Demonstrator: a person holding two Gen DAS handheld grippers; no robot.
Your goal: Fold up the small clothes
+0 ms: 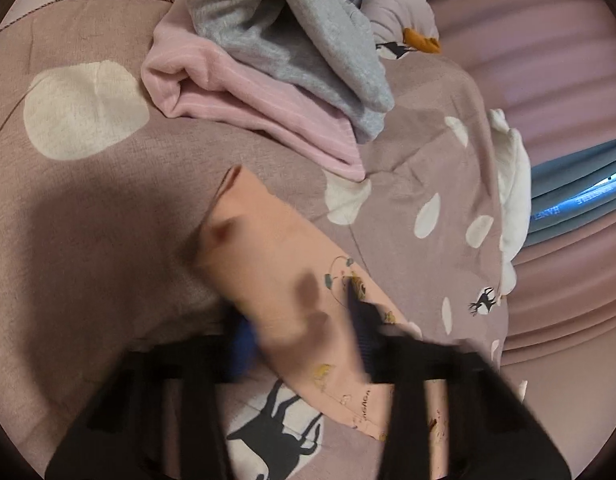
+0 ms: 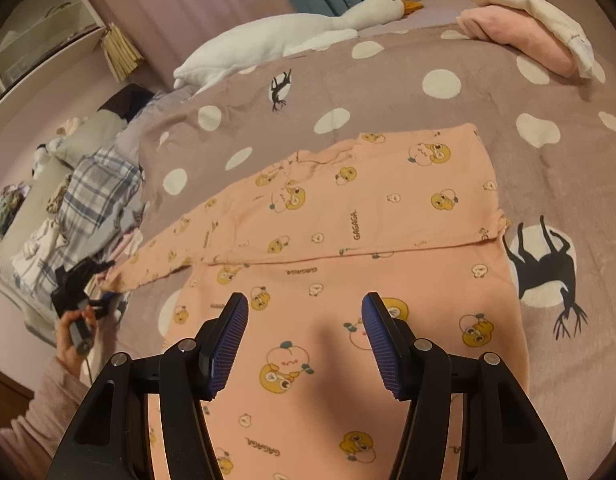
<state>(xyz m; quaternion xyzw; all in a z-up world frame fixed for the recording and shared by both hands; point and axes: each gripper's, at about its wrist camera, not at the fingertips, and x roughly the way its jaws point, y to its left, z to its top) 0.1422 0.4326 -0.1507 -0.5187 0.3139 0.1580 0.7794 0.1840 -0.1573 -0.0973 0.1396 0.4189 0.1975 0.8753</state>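
A peach cartoon-print children's top (image 2: pixel 348 240) lies spread on the mauve polka-dot bedspread (image 2: pixel 388 92), one half folded across it and a sleeve (image 2: pixel 155 260) stretching left. My right gripper (image 2: pixel 303 312) is open and empty, hovering just above the garment's near part. My left gripper (image 1: pixel 295 320), blurred in its own view, has its fingers on either side of the peach sleeve (image 1: pixel 259 248) and looks shut on it. In the right wrist view the left gripper (image 2: pixel 81 284) sits at the sleeve's end, far left.
A pile of pink and grey clothes (image 1: pixel 267 60) lies ahead of the left gripper. A white goose plush (image 2: pixel 291 36) and a folded pink and cream stack (image 2: pixel 524 32) lie at the far side of the bed. Plaid laundry (image 2: pixel 95 200) is heaped at left.
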